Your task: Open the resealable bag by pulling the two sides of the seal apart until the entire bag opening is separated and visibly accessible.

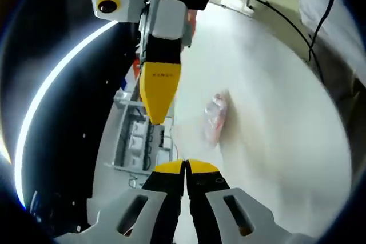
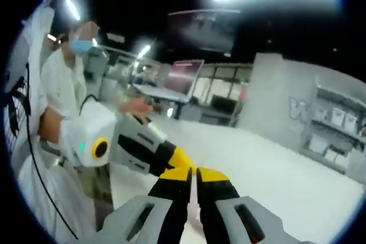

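Left hand-held gripper (image 1: 185, 167) has its jaws pressed together, holding nothing; the bag (image 1: 214, 118) lies ahead on the surface (image 1: 274, 141). Right hand-held gripper (image 2: 194, 174) is nearly closed, also holding nothing.

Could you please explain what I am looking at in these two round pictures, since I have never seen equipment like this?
A person holds a hand-operated two-jaw gripper in each hand, and a fisheye camera rides on each, looking out along its jaws. In the left gripper view, the left gripper rises from the bottom, its yellow-tipped jaws closed with nothing between them. The other yellow-tipped tool coming in from above is the right gripper. On the white table lies a small clear bag, untouched. In the right gripper view, that gripper's jaws are also closed and empty, with the left gripper beside them. The person stands behind in a white coat.
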Demonstrator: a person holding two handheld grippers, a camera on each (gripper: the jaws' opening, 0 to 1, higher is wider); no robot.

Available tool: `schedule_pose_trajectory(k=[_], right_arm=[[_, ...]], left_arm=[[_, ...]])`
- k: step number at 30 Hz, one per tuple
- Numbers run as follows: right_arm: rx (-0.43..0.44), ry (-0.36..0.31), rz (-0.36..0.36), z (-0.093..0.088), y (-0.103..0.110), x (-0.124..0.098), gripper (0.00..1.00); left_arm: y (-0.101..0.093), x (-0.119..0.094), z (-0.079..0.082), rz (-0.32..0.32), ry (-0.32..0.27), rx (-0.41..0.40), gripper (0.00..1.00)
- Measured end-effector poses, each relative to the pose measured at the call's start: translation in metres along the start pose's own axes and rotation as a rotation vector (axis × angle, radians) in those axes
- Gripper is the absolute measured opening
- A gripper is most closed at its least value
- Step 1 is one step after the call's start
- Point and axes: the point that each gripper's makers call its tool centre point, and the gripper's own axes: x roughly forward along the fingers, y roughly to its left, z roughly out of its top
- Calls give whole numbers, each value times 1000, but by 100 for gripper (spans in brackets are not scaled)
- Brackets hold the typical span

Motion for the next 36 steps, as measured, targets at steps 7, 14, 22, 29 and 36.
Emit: schedule_pose_trajectory(k=[7, 14, 22, 29, 36], right_arm=[[110, 84, 41, -7, -19, 12, 1], [148, 135, 76, -7, -24, 19, 1], [216, 180, 128, -12, -16, 23, 3], [237, 211, 132, -18, -16, 22, 5], [258, 229, 136, -22, -16, 20, 5]], left_arm=[[7, 1, 4, 7, -9, 41, 0], [8, 1, 0, 10, -6, 65, 0], [11, 1, 1, 9, 0, 104, 0], [14, 1, 3, 14, -3, 144, 0], [16, 0, 3, 20, -3, 159, 0]])
